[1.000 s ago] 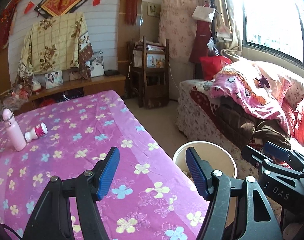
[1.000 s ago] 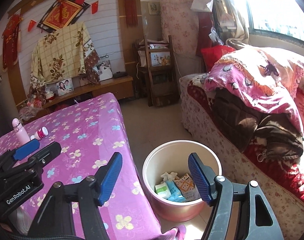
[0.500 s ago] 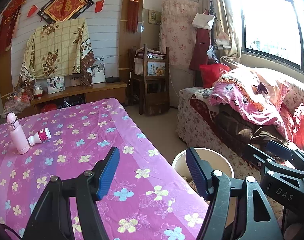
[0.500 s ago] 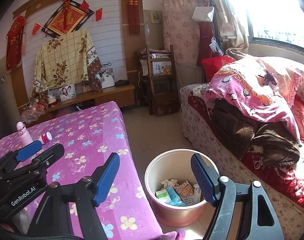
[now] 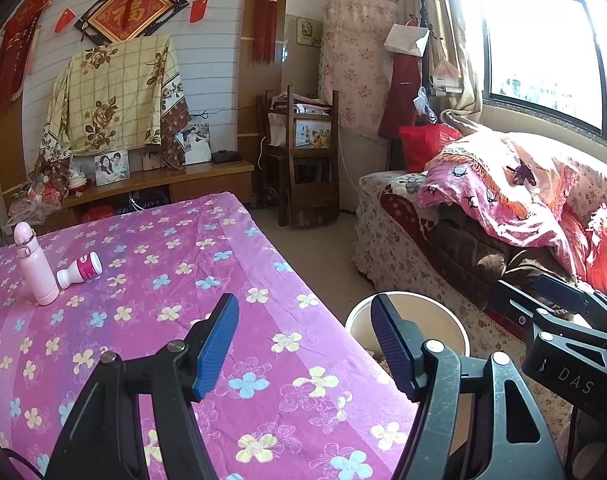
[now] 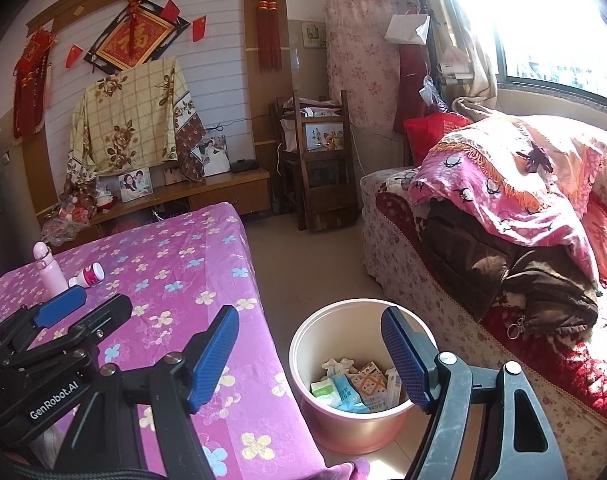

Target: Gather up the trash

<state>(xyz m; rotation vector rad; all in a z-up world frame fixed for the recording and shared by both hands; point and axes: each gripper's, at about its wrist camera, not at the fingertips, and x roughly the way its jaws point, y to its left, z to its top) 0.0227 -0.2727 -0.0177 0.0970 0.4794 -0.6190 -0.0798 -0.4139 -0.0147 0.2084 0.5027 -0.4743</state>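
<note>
Right wrist view: the right gripper hangs over the floor beside the counter, fingers apart and empty, above a bin holding wrappers. The left gripper, fingers also apart and empty, hovers over the counter's edge. A small bottle lies beside a pink flask.

The room is lit by strong daylight from the window at two o'clock, which is blown out to white in both views, and glare is spread over the curtain beside it. Sunlit patches are thrown on the sofa at four o'clock, while the wall at ten o'clock is left dimmer. Straight lines are bowed by fisheye distortion, the corners are vignetted black, and focus is kept sharp throughout.
</note>
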